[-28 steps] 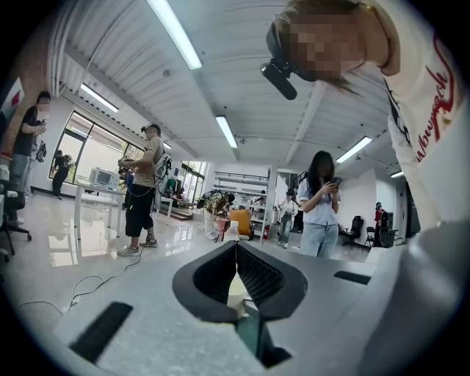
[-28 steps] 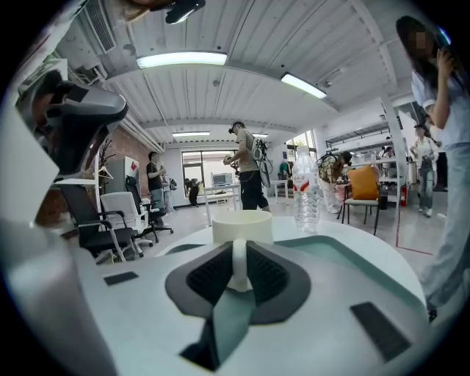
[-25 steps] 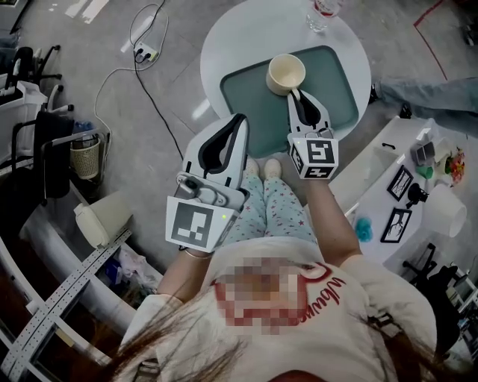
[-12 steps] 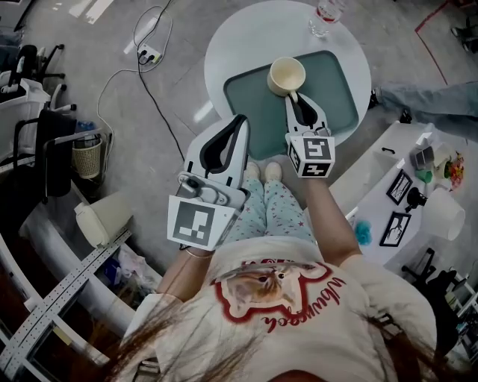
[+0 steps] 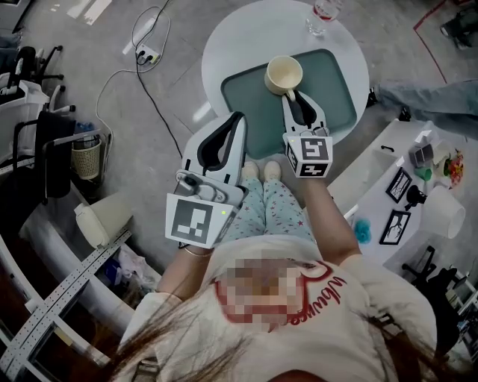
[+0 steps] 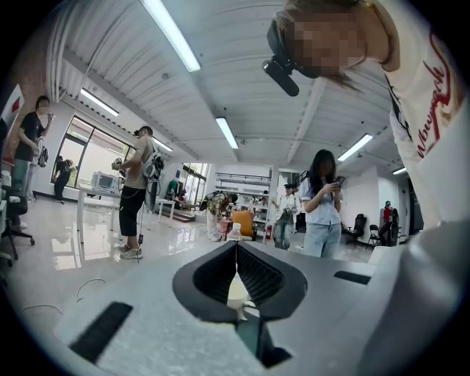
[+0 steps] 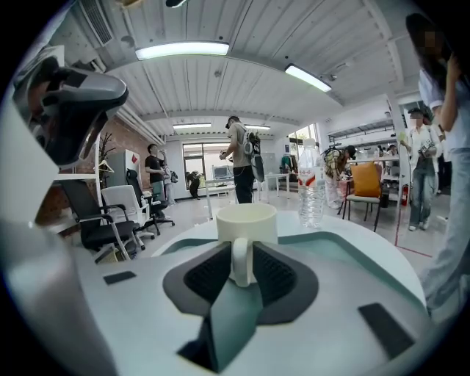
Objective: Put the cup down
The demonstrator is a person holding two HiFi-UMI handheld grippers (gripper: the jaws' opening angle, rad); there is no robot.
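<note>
A cream cup [image 5: 284, 74] stands upright over the teal tray [image 5: 332, 82] on a round white table [image 5: 231, 37]. My right gripper [image 5: 293, 95] is shut on the cup's handle. In the right gripper view the cup [image 7: 246, 219] is straight ahead, and the right gripper [image 7: 241, 257] pinches the handle from both sides. Whether the cup's base touches the tray I cannot tell. My left gripper [image 5: 239, 119] hovers shut and empty at the table's near-left edge, its jaws meeting in the left gripper view [image 6: 236, 247].
A water bottle [image 5: 321, 13] stands at the table's far edge, seen behind the cup as a bottle [image 7: 311, 192]. A cable and power strip [image 5: 146, 52] lie on the floor to the left. A white side table [image 5: 403, 186] with small items is to the right. Several people stand around.
Almost nothing differs: the right gripper and the cup have drifted very slightly away over the tray. The left gripper stays where it was.
</note>
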